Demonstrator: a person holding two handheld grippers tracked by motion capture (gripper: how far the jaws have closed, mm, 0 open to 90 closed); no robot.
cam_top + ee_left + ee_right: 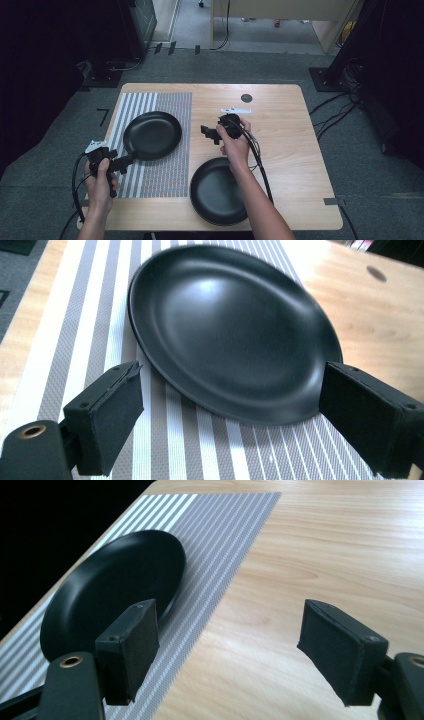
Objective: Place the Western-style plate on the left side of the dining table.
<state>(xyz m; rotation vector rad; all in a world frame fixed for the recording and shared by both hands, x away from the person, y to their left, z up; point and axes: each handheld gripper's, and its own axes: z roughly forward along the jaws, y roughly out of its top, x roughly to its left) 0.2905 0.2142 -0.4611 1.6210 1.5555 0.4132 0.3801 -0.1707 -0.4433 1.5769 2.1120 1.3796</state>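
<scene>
Plainly, both the left gripper and right gripper stand open, holding nothing, so a careless swing could knock the black plate at centre-left off its striped placemat.

A lab: black curtains (floor cables) surround the table.

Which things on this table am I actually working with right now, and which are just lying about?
In the job:
black plate on the striped mat
striped mat
left gripper
right gripper

Lying about:
second black plate near the front edge
round dark spot in the tabletop
</scene>
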